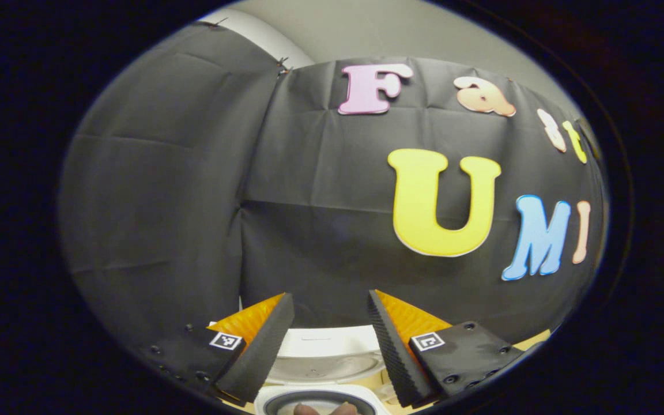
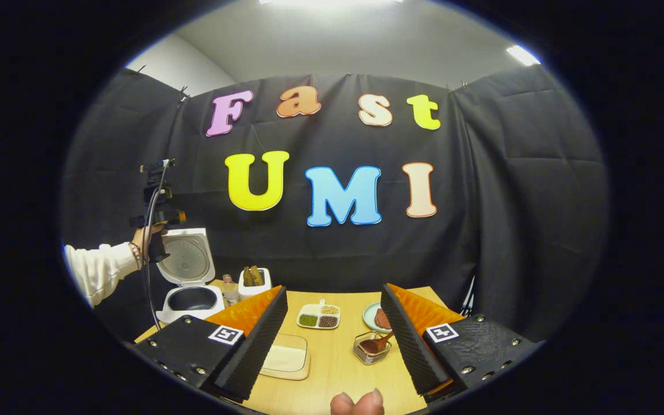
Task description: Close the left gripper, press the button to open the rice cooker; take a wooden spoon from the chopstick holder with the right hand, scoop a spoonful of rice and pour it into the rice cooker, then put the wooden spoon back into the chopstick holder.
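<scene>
The white rice cooker (image 2: 189,300) stands at the table's back left with its lid (image 2: 185,259) raised and the dark inner pot showing. A hand in a white sleeve (image 2: 98,270) holds my left gripper (image 2: 157,222) above and just left of the lid. In the left gripper view, that gripper (image 1: 329,297) is open, empty, and high over the open cooker (image 1: 323,369). Right of the cooker, the white chopstick holder (image 2: 254,282) holds wooden spoons. My right gripper (image 2: 333,291) is open and empty above the table's near side. A shallow rectangular dish of rice (image 2: 286,357) lies by its left finger.
On the wooden table (image 2: 338,369) are a small divided dish of beans (image 2: 319,317), a pale green plate (image 2: 373,316), a glass box with a spoon in it (image 2: 372,347) and a small bottle (image 2: 228,287) beside the cooker. The black cloth wall rises behind the table.
</scene>
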`<state>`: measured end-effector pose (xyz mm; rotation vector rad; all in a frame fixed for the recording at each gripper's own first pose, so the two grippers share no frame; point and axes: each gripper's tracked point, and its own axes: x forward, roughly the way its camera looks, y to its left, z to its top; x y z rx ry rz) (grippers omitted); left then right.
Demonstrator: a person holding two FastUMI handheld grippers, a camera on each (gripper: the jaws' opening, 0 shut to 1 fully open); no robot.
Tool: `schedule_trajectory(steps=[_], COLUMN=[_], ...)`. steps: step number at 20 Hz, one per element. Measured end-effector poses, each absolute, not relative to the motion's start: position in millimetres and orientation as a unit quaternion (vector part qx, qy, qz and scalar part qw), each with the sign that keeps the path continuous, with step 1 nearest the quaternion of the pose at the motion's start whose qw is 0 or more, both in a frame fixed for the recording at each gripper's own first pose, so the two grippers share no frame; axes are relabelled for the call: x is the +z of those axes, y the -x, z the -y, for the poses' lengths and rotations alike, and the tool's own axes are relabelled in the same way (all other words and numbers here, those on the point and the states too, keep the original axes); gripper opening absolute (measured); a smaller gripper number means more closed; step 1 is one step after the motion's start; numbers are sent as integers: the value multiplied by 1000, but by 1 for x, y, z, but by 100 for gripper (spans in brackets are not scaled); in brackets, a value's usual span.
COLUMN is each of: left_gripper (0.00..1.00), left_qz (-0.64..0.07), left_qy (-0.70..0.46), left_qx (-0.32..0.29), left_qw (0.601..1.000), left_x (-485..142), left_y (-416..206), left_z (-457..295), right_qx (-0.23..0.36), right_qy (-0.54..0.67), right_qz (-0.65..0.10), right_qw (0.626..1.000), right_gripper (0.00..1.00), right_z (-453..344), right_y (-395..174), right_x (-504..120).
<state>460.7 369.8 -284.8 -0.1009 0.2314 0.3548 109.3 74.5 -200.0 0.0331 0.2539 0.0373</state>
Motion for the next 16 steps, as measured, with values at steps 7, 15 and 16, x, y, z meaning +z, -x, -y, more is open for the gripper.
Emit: schedule_trajectory(steps=[7, 15, 16], left_gripper=[91, 91, 91], left_qz=[-141, -154, -155], left_qy=[11, 7, 10], left_qx=[184, 157, 156], left_qw=[973, 976, 975], left_x=[-312, -334, -341], left_y=[-460, -361, -349], left_z=[-370, -308, -301], right_qx=[46, 70, 72], right_qy=[-23, -42, -42], right_qz=[-144, -144, -147], right_qw=[988, 986, 986], right_gripper=[99, 100, 100], right_z=[-95, -113, -114], right_y=[-118, -125, -125], right_x=[-212, -209, -211])
